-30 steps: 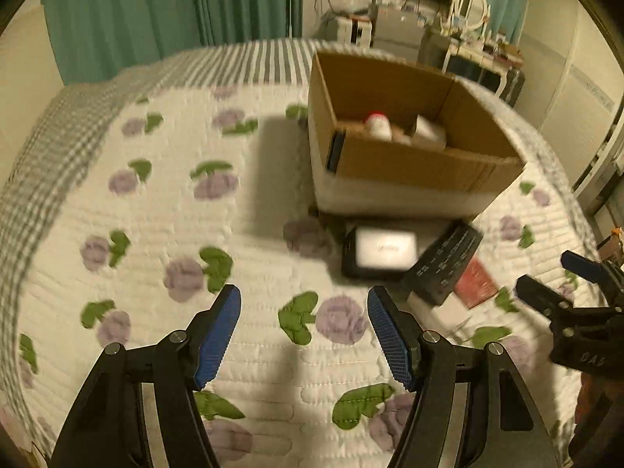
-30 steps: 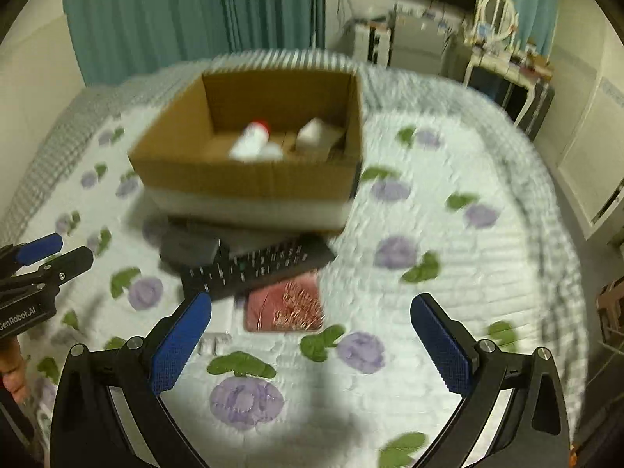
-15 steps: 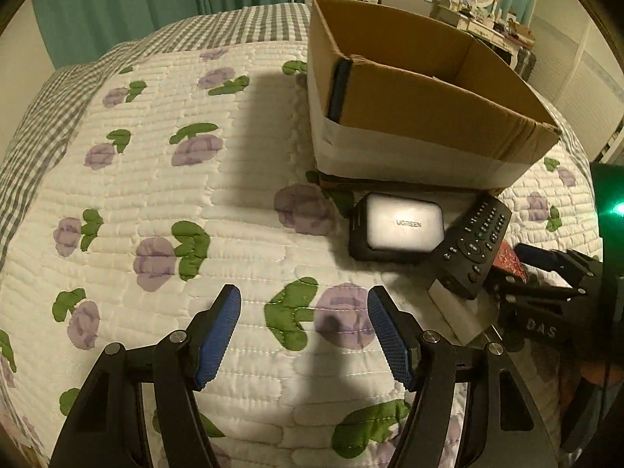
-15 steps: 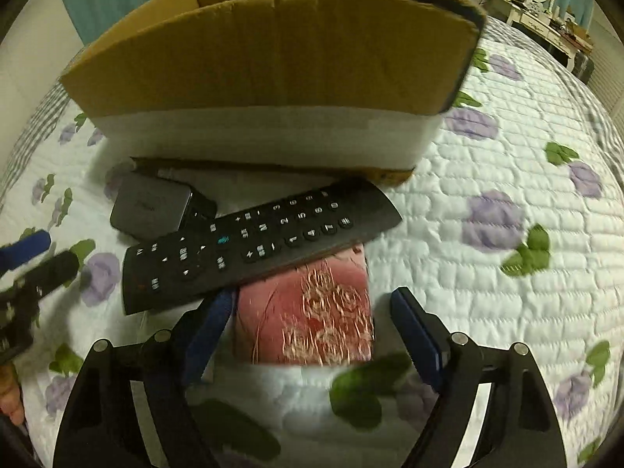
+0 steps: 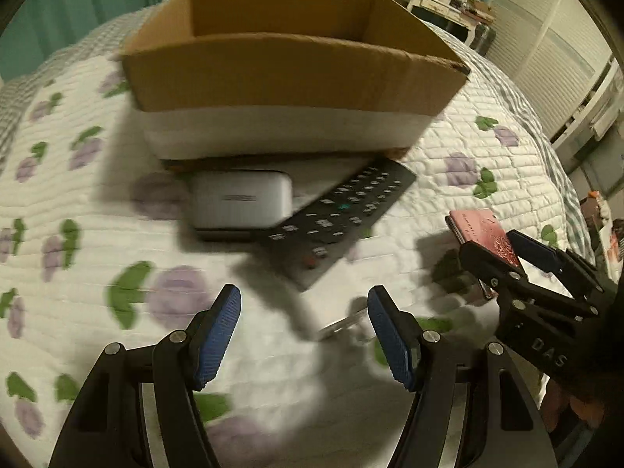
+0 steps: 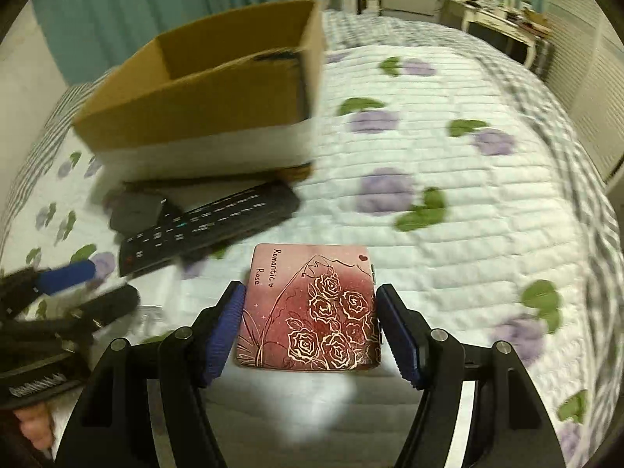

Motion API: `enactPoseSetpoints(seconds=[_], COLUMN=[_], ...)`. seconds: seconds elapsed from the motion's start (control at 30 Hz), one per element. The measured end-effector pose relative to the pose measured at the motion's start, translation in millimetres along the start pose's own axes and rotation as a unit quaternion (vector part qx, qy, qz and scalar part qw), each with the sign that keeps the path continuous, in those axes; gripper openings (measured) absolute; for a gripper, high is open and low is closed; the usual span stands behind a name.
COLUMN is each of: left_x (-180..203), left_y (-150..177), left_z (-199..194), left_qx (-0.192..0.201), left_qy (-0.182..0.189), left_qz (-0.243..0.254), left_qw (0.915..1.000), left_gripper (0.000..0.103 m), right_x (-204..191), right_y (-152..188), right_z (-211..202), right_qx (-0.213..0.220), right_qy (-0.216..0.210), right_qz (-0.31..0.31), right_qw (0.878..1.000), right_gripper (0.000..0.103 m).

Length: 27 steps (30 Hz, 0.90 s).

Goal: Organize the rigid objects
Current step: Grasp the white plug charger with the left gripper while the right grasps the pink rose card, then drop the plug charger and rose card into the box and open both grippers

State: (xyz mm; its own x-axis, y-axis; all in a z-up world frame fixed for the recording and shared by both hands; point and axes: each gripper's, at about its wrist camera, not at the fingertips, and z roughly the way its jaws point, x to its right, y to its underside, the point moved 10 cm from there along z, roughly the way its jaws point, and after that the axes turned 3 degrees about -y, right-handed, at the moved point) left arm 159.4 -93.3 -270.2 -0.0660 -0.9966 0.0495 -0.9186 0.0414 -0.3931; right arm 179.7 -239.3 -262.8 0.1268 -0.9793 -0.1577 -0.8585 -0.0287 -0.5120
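My right gripper [image 6: 310,327] is shut on a flat pink case with gold roses [image 6: 312,308] and holds it a little above the quilt; the case also shows in the left wrist view [image 5: 483,236]. A black remote [image 5: 343,226] and a white power bank [image 5: 241,201] lie in front of an open cardboard box [image 5: 288,74]. My left gripper [image 5: 304,335] is open and empty, just short of the remote. The box's inside is hidden.
A quilted bedspread with purple flowers [image 6: 448,195] covers the bed. A small shiny object [image 5: 343,323] lies between my left fingers. Teal curtains [image 6: 136,0] and a cluttered desk [image 6: 499,19] stand behind the bed.
My right gripper closed on the pink case and lifted it out to the right of the remote. My left gripper moved forward and right towards the remote.
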Motion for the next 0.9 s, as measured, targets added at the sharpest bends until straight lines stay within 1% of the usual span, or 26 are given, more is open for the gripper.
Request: enactPoseSetpoints(seconds=[0.1, 0.13, 0.2, 0.3, 0.33, 0.37, 0.4, 0.47, 0.57, 0.67, 0.77, 0.9], left_x=[10.6, 10.6, 10.5, 10.7, 10.9, 11.4, 11.0, 11.6, 10.5, 9.6, 10.7, 12.2], left_y=[2.4, 3.2, 1.2, -0.8, -0.2, 0.9, 1.8, 3.6, 8.2, 15.1, 21.5, 24.9], left_z=[17.8, 23.7, 29.1, 31.3, 30.3, 28.3, 26.3, 21.4, 10.2, -8.2, -27.6, -55.7], left_qx=[-0.028, -0.032, -0.025, -0.018, -0.017, -0.015, -0.014, -0.015, -0.014, -0.008, 0.002, 0.027], left_qy=[-0.005, -0.017, -0.030, -0.033, -0.032, -0.031, -0.034, -0.031, -0.025, -0.014, -0.004, 0.005], left_qz=[-0.001, 0.003, 0.009, 0.013, 0.014, 0.019, 0.022, 0.028, 0.029, 0.027, 0.030, 0.029], left_qw=[0.9996, 0.9994, 0.9992, 0.9992, 0.9992, 0.9992, 0.9991, 0.9990, 0.9991, 0.9995, 0.9995, 0.9992], left_gripper=[0.070, 0.070, 0.070, 0.070, 0.068, 0.060, 0.057, 0.049, 0.044, 0.041, 0.041, 0.041], right_x=[10.4, 12.5, 20.4, 18.7, 18.6, 19.8, 20.2, 20.3, 16.1, 7.1, -3.0, -12.6], right_y=[0.1, 2.4, 4.7, 7.3, 7.6, 7.6, 8.0, 9.1, 6.4, 6.1, 3.2, -0.9], right_z=[-1.6, -0.2, 4.8, 13.3, 12.8, 12.2, 11.1, 8.5, 0.3, -14.5, -33.4, -59.1], right_qx=[0.001, -0.001, -0.006, -0.007, -0.007, -0.007, -0.008, -0.008, -0.004, 0.004, 0.018, 0.035], right_qy=[0.002, 0.001, 0.001, -0.001, -0.001, 0.000, 0.002, 0.004, 0.006, 0.006, 0.007, 0.011], right_qz=[0.014, 0.016, 0.019, 0.025, 0.025, 0.024, 0.022, 0.021, 0.020, 0.014, 0.005, -0.003], right_qw=[1.000, 1.000, 1.000, 1.000, 1.000, 1.000, 1.000, 1.000, 1.000, 1.000, 1.000, 0.999], right_gripper=[0.067, 0.067, 0.067, 0.067, 0.067, 0.067, 0.067, 0.067, 0.067, 0.067, 0.067, 0.067])
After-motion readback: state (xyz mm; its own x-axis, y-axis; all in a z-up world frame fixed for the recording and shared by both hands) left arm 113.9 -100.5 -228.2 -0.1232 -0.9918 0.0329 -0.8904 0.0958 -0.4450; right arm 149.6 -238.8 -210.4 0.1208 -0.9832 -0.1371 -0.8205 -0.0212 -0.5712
